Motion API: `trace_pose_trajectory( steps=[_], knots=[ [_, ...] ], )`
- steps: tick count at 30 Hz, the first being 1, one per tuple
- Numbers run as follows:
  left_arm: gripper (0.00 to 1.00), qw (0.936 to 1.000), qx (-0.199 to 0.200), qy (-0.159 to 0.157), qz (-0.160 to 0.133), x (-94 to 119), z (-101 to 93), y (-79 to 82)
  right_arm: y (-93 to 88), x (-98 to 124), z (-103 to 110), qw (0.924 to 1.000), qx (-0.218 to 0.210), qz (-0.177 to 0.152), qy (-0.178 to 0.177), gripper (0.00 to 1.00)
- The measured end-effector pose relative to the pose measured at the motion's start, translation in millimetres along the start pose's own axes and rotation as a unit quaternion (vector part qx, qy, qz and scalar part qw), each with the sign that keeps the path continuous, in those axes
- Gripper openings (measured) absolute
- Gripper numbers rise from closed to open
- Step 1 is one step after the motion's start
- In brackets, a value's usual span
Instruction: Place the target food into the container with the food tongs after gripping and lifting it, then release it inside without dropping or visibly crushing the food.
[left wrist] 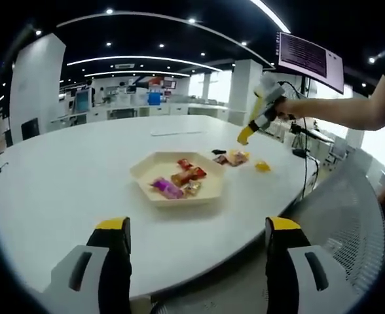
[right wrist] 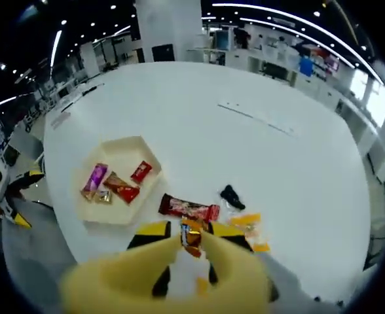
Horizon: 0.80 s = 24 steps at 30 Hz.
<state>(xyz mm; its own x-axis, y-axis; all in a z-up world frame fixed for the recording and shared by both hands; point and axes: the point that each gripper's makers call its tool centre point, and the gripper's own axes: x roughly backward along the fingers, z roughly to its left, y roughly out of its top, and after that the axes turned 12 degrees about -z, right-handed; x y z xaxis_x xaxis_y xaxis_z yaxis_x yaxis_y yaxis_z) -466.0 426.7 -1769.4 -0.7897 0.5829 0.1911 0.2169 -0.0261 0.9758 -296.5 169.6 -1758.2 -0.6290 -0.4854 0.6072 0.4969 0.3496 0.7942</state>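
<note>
The hexagonal cream tray (left wrist: 177, 178) on the round white table (left wrist: 61, 170) serves as the landmark. In the left gripper view the left gripper (left wrist: 198, 245) hangs off the table's near edge, short of the tray, its two yellow-tipped jaws spread wide with nothing between them. Inside the tray lie a purple packet (left wrist: 167, 188), a red packet (left wrist: 185, 163) and a few more wrapped snacks. Right of the tray, on the bare table, loose wrapped snacks (left wrist: 234, 157) lie close together, and above them a person's forearm (left wrist: 336, 111) holds the right gripper (left wrist: 245, 135) with yellow food tongs pointing down. In the right gripper view the yellow tongs (right wrist: 192, 252) pinch an orange-wrapped snack (right wrist: 192, 237) just right of the tray, beside a dark red bar (right wrist: 188, 209) and a small black object (right wrist: 232, 195).
</note>
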Motion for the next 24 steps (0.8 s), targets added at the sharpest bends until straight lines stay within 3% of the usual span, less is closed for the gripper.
trace_pose_trajectory(
  steps=[5, 10, 24],
  knots=[
    [0.74, 0.9999, 0.008, 0.002, 0.010, 0.8, 0.6, -3.9, 26.1, -15.4, 24.8, 0.9995, 0.013, -0.014, 0.026, 0.21],
    [0.78, 1.0000, 0.005, 0.008, 0.000, 0.4, 2.8, -0.9, 41.2, -33.9, 49.9, 0.9980, 0.027, -0.018, 0.053, 0.21],
    [0.77, 0.9998, 0.009, 0.014, -0.006, 0.2, 5.0, 0.8, 51.7, -67.2, 102.0, 0.9927, 0.056, -0.002, 0.107, 0.21]
  ],
)
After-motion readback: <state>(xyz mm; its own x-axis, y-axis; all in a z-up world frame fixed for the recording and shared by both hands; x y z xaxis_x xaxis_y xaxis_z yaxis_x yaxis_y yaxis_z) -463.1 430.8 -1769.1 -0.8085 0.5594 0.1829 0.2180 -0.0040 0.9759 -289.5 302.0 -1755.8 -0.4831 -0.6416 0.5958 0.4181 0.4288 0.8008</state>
